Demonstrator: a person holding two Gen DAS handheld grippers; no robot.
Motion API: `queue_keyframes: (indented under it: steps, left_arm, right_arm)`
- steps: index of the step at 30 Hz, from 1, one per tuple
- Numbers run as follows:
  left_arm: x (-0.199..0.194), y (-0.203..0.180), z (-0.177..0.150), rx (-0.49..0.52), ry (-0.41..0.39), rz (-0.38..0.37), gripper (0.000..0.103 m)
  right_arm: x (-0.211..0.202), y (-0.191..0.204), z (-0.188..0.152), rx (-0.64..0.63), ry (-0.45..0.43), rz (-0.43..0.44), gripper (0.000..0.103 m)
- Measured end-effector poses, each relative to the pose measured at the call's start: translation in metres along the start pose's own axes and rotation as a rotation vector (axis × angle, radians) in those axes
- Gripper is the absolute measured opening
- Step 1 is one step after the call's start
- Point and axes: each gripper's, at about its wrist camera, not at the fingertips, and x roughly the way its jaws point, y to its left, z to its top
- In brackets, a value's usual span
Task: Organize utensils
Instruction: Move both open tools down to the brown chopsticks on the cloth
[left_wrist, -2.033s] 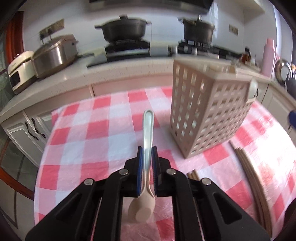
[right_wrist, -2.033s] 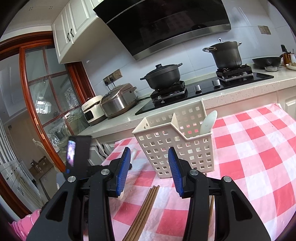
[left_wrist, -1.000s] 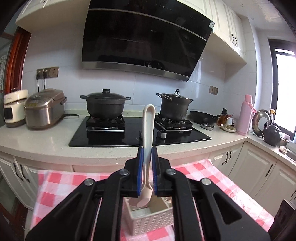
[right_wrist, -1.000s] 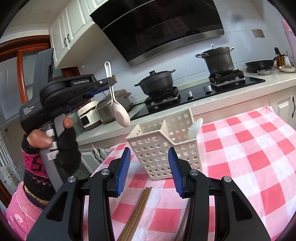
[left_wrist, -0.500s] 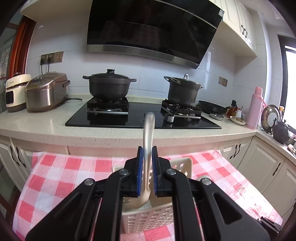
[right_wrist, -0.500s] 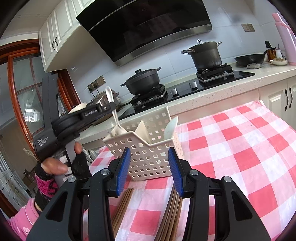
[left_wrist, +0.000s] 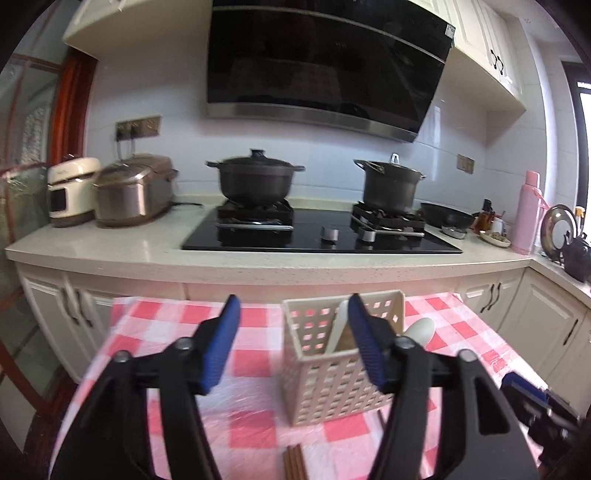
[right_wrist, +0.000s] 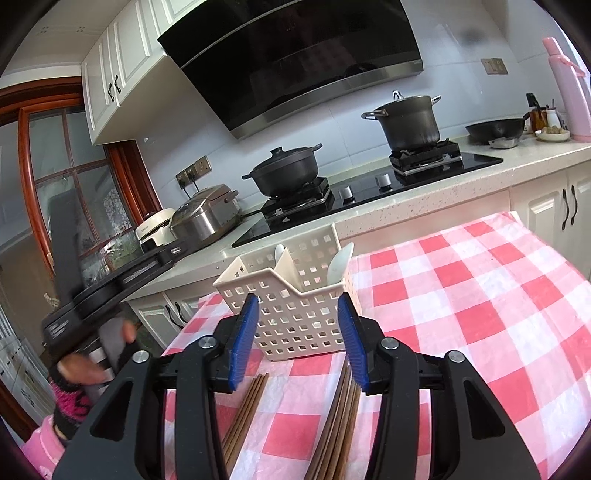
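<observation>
A white perforated utensil basket (left_wrist: 332, 384) (right_wrist: 295, 314) stands on the pink checked tablecloth. A pale spoon (left_wrist: 341, 325) (right_wrist: 279, 253) stands in its left compartment and another spoon (left_wrist: 417, 330) (right_wrist: 340, 264) leans in the right one. My left gripper (left_wrist: 293, 343) is open and empty, just in front of the basket. My right gripper (right_wrist: 297, 341) is open and empty, near the basket's front wall. Wooden chopsticks (right_wrist: 245, 417) (right_wrist: 338, 424) lie in two bundles on the cloth before the basket; one bundle's ends show in the left wrist view (left_wrist: 293, 461).
A counter (left_wrist: 258, 262) with a black cooktop, two dark pots (left_wrist: 258, 181) (left_wrist: 391, 184), a rice cooker (left_wrist: 133, 195) and a pink flask (left_wrist: 528, 218) runs behind the table. The table's left edge (left_wrist: 107, 343) drops to the floor.
My left gripper lowered the spoon into the basket, opened and let it go, then drew back to the left. The right gripper stayed open and edged closer to the basket.
</observation>
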Motion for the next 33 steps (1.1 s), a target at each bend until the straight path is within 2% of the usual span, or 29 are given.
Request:
queue_keyframes:
  steps: [2,7,10,18,23,28,33]
  left_arm:
    - [-0.016,0.002,-0.003,0.012,-0.007,0.021,0.076]
    - [-0.059,0.002,-0.021,0.048,-0.039,0.074,0.097]
    - [-0.081,0.0,-0.035,0.062,-0.043,0.09,0.098]
    - [-0.115,0.002,-0.082,0.077,0.037,0.096,0.098]
    - [-0.123,0.002,-0.111,0.065,0.1,0.083,0.098]
    - [-0.118,0.0,-0.138,0.086,0.151,0.104,0.098]
    - [-0.105,0.003,-0.146,0.084,0.187,0.115,0.098]
  right_arm:
    - [-0.005,0.002,0.0,-0.01,0.001,-0.01,0.046]
    - [-0.02,0.006,-0.005,-0.027,0.003,-0.042,0.048]
    - [-0.029,0.008,-0.009,-0.043,0.012,-0.063,0.051]
    - [-0.044,0.017,-0.029,-0.124,0.087,-0.143,0.055]
    - [-0.049,0.014,-0.046,-0.135,0.13,-0.175,0.055]
    - [-0.044,0.004,-0.067,-0.124,0.198,-0.211,0.055]
    - [-0.029,-0.003,-0.079,-0.112,0.252,-0.252,0.055]
